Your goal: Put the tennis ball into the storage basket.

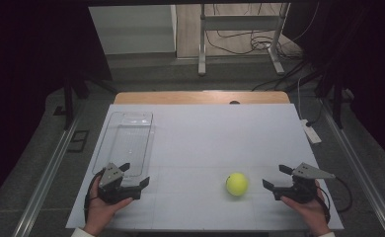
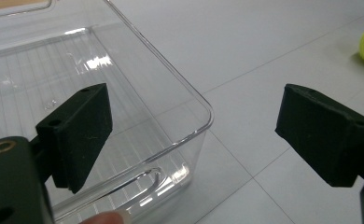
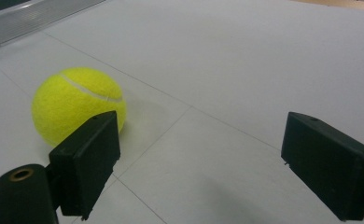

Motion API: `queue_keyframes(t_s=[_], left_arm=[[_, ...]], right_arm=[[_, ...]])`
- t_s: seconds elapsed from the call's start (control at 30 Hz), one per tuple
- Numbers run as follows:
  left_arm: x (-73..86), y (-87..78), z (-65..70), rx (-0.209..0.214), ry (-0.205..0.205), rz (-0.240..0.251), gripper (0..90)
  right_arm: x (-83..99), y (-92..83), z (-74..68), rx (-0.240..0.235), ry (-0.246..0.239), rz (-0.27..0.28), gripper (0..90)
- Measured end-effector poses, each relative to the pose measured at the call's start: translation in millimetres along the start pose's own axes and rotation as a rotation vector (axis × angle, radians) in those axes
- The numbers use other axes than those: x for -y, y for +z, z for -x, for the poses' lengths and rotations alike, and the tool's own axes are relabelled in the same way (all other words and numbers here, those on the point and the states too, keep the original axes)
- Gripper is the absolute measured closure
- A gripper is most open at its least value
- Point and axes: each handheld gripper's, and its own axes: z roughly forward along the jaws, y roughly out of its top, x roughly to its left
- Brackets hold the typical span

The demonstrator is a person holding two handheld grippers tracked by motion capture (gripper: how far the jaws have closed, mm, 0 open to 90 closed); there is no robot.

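Resting ball (image 1: 237,183) (both tools agape)

- We see 2 black grippers, the left gripper (image 1: 134,175) and the right gripper (image 1: 275,177), each topped by a grey 3-cornered plate.
- Black cables trail behind.
- Blocky black jaws; brass-ringed holes.

Tray (image 1: 129,140) far left on table (image 1: 205,128); ball (image 1: 237,183) near right
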Motion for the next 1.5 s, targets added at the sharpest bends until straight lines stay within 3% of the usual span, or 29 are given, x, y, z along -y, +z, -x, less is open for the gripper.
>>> queue_keyframes(t_s=[0.63, 1.07, 1.5], left_arm=[[-0.2, -2.2, 1.2, -0.007, 0.006, 0.014, 11.6], [-2.8, -3.8, 5.0, -0.012, 0.018, 0.021, 11.6], [-4.9, -5.5, 8.0, -0.009, 0.024, 0.023, 11.7]], right_arm=[[-0.5, 1.9, -1.7, -0.011, -0.002, -0.008, 12.6], [-1.5, 3.6, -4.5, -0.015, -0.029, -0.018, 12.6], [-1.5, 1.0, -2.3, -0.020, -0.009, -0.002, 12.8]])
